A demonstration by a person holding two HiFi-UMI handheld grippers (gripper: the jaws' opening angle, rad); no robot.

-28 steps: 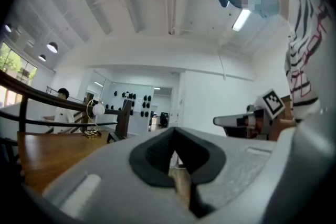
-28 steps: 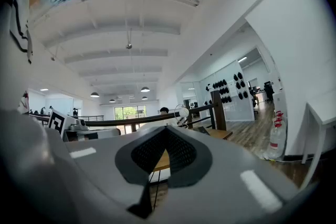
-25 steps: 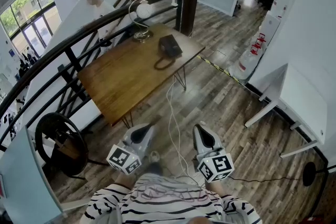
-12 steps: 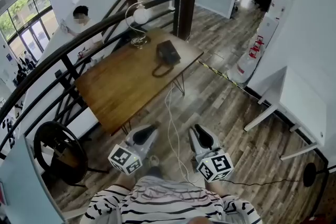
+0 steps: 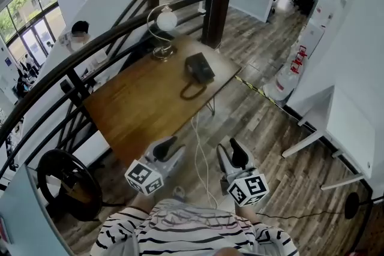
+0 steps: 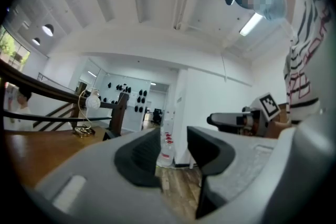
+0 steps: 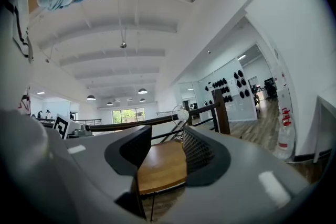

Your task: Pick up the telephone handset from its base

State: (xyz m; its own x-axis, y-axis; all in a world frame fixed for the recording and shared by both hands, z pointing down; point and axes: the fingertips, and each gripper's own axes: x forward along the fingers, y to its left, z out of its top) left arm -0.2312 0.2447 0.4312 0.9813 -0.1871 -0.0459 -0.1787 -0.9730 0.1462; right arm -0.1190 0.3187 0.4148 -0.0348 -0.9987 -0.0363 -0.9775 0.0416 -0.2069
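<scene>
Stepped closer to table (image 5: 128, 106); my left gripper (image 5: 166, 149) and right gripper (image 5: 238, 154) are opening, both empty. Telephone (image 5: 198, 67) untouched, well ahead.

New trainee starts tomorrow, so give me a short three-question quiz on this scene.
1. True or false: the telephone is white.
2. What shares the wooden table with it? A) globe lamp B) bottle C) mug
3. Does the left gripper or right gripper touch the telephone?
Key: 1 false, it is black. 2 A. 3 No; both are short of the table, jaws opening, nothing between them.
</scene>
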